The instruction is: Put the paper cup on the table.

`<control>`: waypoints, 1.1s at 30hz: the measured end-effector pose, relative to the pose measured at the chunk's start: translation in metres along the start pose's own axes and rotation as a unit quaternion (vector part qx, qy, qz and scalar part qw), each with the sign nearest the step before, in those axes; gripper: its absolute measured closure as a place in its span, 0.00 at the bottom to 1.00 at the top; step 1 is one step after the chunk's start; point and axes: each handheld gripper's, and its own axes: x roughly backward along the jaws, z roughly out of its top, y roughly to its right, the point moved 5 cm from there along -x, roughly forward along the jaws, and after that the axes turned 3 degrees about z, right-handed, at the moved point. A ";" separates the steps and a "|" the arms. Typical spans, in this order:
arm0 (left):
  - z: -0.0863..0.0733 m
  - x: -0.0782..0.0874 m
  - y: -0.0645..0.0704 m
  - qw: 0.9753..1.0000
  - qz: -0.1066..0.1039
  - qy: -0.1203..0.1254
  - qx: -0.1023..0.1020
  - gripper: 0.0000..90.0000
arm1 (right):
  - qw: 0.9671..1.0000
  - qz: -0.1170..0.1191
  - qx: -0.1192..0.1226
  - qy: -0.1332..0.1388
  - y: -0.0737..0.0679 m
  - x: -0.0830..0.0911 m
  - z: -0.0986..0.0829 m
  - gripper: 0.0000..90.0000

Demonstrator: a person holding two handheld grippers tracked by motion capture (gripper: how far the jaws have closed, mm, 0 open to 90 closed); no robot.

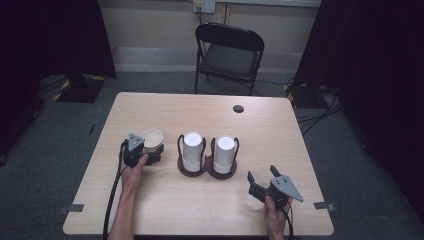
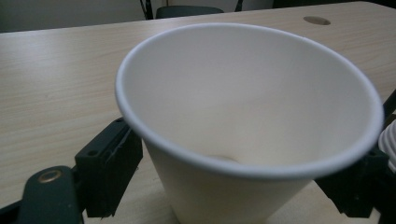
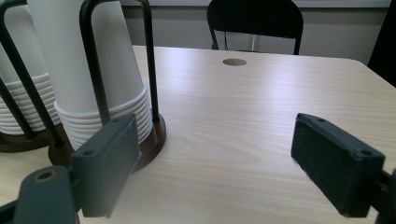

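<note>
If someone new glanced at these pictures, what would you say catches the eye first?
Probably the white paper cup, upright and open-mouthed between the jaws of the left gripper at the table's left. Next, the two stacks of upturned cups in a dark wire holder mid-table, with the right gripper open nearby.

Free room/obstacles, high view, clock dirs from counter (image 1: 165, 110) centre: whole far half, 10 to 2 o'clock, bare wood, free pass. Cup rack (image 1: 207, 167) w/ two cup stacks (image 1: 192, 145) blocks the centre, wire loops upright. Paper cup (image 1: 152, 138) at 9, just beside rack, narrow gap between. Right gripper (image 1: 260, 178) at 4, jaws wide apart, open lane to rack.
</note>
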 end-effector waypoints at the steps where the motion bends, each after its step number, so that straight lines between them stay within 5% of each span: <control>1: -0.001 0.002 0.000 1.000 0.002 -0.001 0.000 0.17 | 1.000 -0.001 0.000 0.000 0.000 0.000 0.000 0.16; 12: -0.001 0.014 0.005 1.000 0.015 0.019 0.004 0.17 | 1.000 0.001 0.000 0.001 0.000 0.000 0.000 0.16; 15: -0.002 0.017 0.006 1.000 0.021 0.011 -0.011 0.17 | 1.000 0.000 0.000 0.001 0.000 0.000 0.000 0.16; 19: -0.007 0.025 0.007 0.999 0.022 0.025 0.019 0.17 | 1.000 -0.001 0.000 0.000 0.000 0.000 0.000 0.16; 23: -0.008 0.032 0.011 0.999 0.037 0.014 -0.011 0.17 | 1.000 -0.001 0.001 0.001 0.000 0.000 0.000 0.16; 33: -0.012 0.057 0.031 0.999 0.017 0.029 0.007 0.17 | 1.000 -0.003 -0.001 0.005 0.000 0.001 0.000 0.16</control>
